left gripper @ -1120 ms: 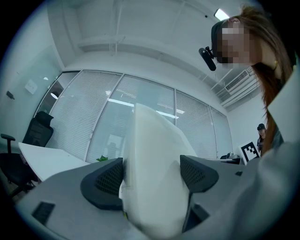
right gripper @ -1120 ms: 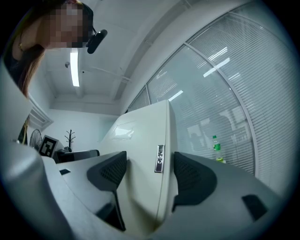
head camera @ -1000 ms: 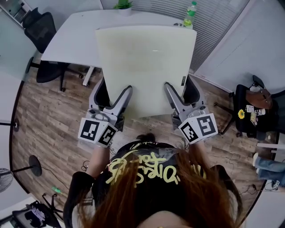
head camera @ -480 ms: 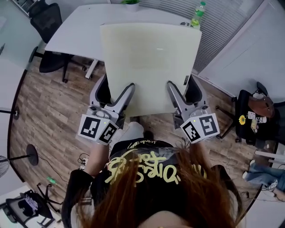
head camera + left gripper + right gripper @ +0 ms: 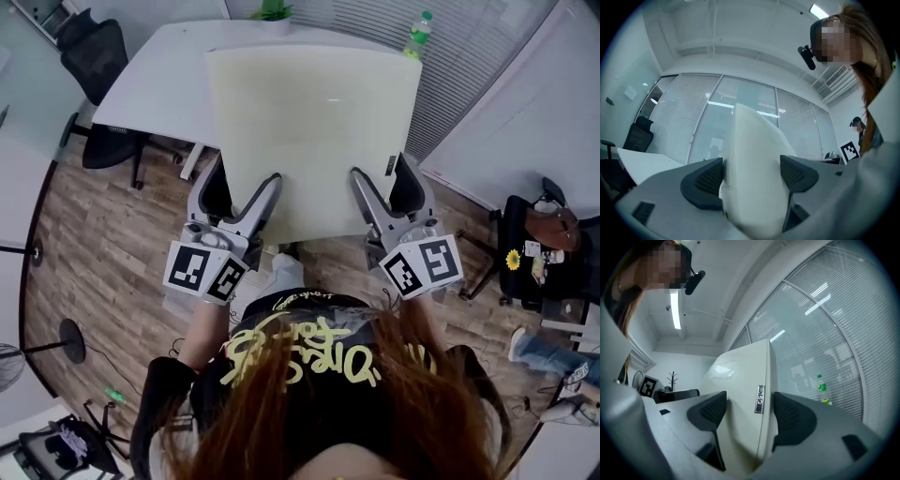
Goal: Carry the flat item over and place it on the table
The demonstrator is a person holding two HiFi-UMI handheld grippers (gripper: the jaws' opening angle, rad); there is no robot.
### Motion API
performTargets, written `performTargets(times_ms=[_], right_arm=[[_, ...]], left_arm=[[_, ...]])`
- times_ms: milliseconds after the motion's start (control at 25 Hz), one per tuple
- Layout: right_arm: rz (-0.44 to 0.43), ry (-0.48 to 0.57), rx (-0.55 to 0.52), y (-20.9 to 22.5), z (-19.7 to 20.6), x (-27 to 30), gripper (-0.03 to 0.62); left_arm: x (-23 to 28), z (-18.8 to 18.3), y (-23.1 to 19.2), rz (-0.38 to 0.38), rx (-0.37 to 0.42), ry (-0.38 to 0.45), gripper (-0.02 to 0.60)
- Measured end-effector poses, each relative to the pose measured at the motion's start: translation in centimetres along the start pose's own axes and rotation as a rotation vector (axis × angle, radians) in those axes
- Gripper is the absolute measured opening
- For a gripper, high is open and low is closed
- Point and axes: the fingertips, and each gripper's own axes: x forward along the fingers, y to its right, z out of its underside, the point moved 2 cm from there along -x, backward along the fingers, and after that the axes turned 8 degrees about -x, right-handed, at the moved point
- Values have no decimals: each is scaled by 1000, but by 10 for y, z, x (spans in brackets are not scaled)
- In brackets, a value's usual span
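Note:
A large cream-white flat panel [image 5: 314, 131] is held out level in front of me, its far edge over the white table [image 5: 159, 80]. My left gripper [image 5: 246, 189] is shut on the panel's near left edge [image 5: 752, 173]. My right gripper [image 5: 382, 187] is shut on its near right edge [image 5: 750, 399], beside a small metal tag [image 5: 760, 399]. In both gripper views the dark ribbed pads [image 5: 710, 180] press against the panel from both sides [image 5: 790, 411].
On the table's far edge stand a green bottle [image 5: 419, 34] and a small potted plant [image 5: 275, 9]. A black office chair [image 5: 94, 56] is at the left of the table. Window blinds [image 5: 478, 56] run behind it. Another chair with bags [image 5: 539, 234] is at the right.
The panel and both grippers have moved forward toward the table. The bottle and plant now show slightly closer to the panel's far edge. Both grips are unchanged.

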Motion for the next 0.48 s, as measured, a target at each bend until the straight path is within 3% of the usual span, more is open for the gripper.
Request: performTargets(times_ms=[480], right_arm=[[37,-10,-23,34,13,68,314]], left_arm=[[67,5,-55,34,-32,-4,379]])
